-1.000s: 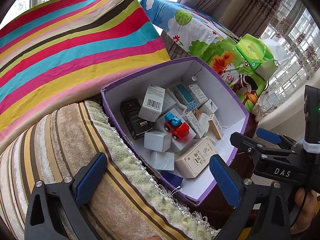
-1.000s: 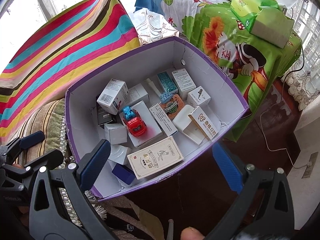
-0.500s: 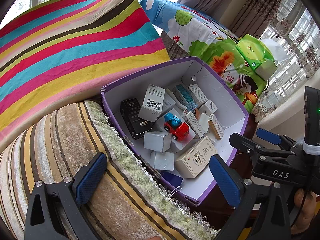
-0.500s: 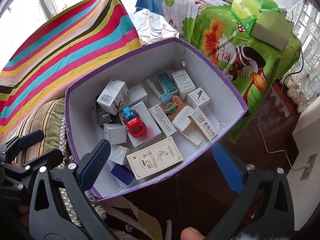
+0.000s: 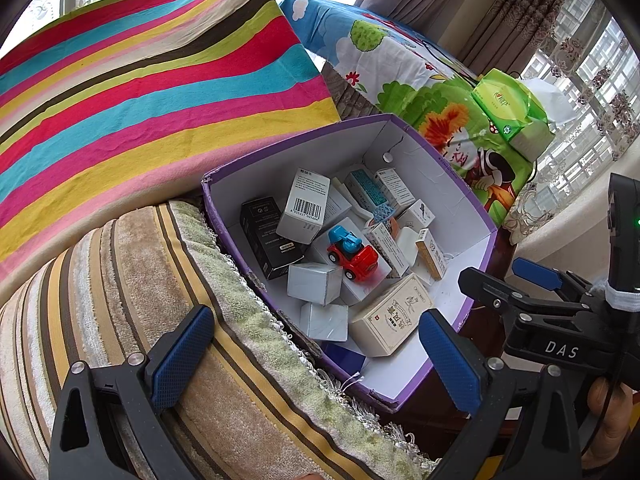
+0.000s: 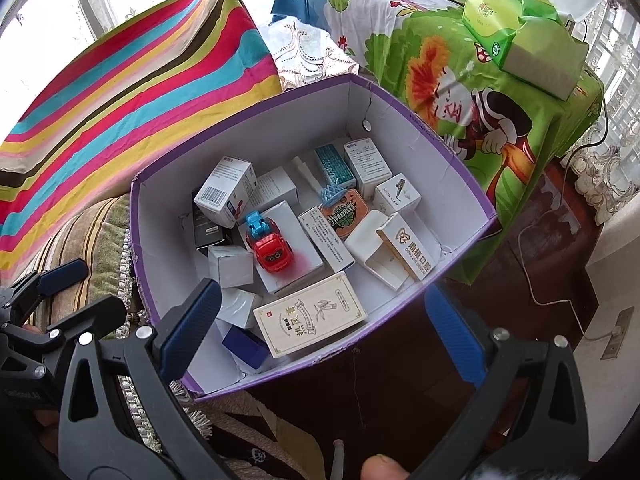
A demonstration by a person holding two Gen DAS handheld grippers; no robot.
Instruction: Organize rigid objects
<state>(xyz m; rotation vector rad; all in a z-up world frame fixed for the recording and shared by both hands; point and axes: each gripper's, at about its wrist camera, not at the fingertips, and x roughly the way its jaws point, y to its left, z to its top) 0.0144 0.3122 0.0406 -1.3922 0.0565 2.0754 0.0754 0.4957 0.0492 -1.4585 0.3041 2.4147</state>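
Purple-edged cardboard box, white inside, open-topped, beside a striped cushion. Contents: red-and-blue toy car atop a white carton near centre; barcode carton tilted at the left wall; beige printed carton flat at the near wall; small blue box in the near corner. Left hand-held gripper: fingers spread, empty, above the cushion. Right hand-held gripper: fingers spread, empty, over the box's near edge.

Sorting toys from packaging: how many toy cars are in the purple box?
1: the toy car sits mid-box on a white carton; others could hide underneath.
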